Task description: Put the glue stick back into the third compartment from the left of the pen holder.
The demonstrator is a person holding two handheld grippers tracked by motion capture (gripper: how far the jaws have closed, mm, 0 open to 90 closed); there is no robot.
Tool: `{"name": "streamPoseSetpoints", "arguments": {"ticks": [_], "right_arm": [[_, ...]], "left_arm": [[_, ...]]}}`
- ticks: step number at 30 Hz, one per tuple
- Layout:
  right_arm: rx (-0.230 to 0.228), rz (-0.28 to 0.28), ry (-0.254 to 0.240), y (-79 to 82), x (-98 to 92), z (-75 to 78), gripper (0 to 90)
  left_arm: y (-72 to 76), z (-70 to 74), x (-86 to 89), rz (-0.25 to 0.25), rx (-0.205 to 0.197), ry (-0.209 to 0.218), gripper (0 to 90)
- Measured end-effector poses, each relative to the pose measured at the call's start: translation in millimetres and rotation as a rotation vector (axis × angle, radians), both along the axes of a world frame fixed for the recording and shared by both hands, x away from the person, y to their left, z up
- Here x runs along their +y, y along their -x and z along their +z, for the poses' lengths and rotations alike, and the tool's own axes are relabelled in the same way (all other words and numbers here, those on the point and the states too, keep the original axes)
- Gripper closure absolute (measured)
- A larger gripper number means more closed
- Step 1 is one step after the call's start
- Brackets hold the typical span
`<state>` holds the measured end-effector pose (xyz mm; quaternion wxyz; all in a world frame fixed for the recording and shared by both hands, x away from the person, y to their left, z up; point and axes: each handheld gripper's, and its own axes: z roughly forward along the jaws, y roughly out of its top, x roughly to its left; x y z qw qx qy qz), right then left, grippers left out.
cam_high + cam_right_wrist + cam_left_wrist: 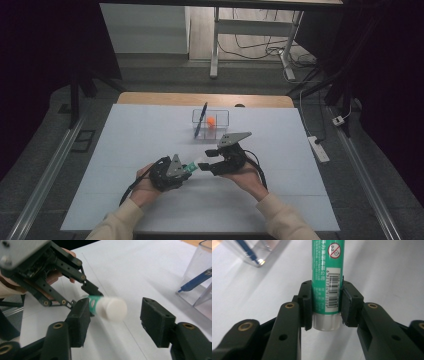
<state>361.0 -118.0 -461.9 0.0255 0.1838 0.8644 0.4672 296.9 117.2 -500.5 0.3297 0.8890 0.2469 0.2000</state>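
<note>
- A green glue stick (327, 277) with a white cap at each end is held up just above the white table (150, 135), a little nearer the person than the clear box (210, 123).
- The left gripper (326, 305) is squeezed tight on the glue stick. Its two black pads (305, 303) press on both sides of the tube, close to the white bottom end.
- The glue stick (190, 168) points from the left gripper (186, 170) toward the right gripper (205, 165).
- The right gripper (115, 323) is wide apart and holds nothing. The white cap of the glue stick (112, 308) sits in the gap between its jaws and looks a bit blurry. It touches neither jaw.
- The clear box stands on the table, past both grippers.
- A blue pen (201, 120) leans in the left part of the clear box. Its top sticks out over the rim.
- A small orange ball (211, 120) lies inside the clear box, just to the right of the blue pen.
</note>
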Motion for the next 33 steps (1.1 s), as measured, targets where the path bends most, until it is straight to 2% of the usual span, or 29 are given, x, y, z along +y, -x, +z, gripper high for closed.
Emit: {"name": "streamPoseSetpoints", "arguments": {"ticks": [2, 5, 12, 18, 24, 27, 30, 33], "right_arm": [[-0.016, -0.014, -0.010, 0.3, -0.9, -0.7, 37.3], [-0.015, -0.027, -0.026, -0.4, -2.7, -1.5, 36.8], [-0.009, -0.039, -0.057, 0.4, -2.8, -4.1, 36.4], [0.001, -0.031, -0.090, 2.3, -0.9, -3.3, 36.6], [0.015, -0.025, -0.113, 2.9, 0.9, -4.9, 38.3], [0.022, -0.017, -0.125, 3.9, 2.1, -4.7, 41.2], [0.029, -0.012, -0.145, 5.2, 3.2, -4.7, 45.5], [0.018, -0.017, -0.153, 6.1, 2.5, -3.2, 53.1]], "left_arm": [[-1.4, 1.1, 4.2, 0.023, 0.000, 0.033, 65.7], [-1.9, 3.2, 8.7, 0.047, -0.006, 0.075, 65.7], [1.7, 8.5, 8.7, 0.050, -0.032, 0.146, 65.7], [5.5, 10.3, 2.9, 0.027, -0.051, 0.160, 65.7], [5.8, 9.8, -0.9, 0.014, -0.048, 0.168, 65.6], [5.6, 8.9, -4.2, 0.005, -0.047, 0.169, 65.6], [5.8, 7.0, -10.7, -0.010, -0.045, 0.150, 65.6], [5.4, 6.3, -14.9, -0.022, -0.046, 0.137, 65.5]]}}
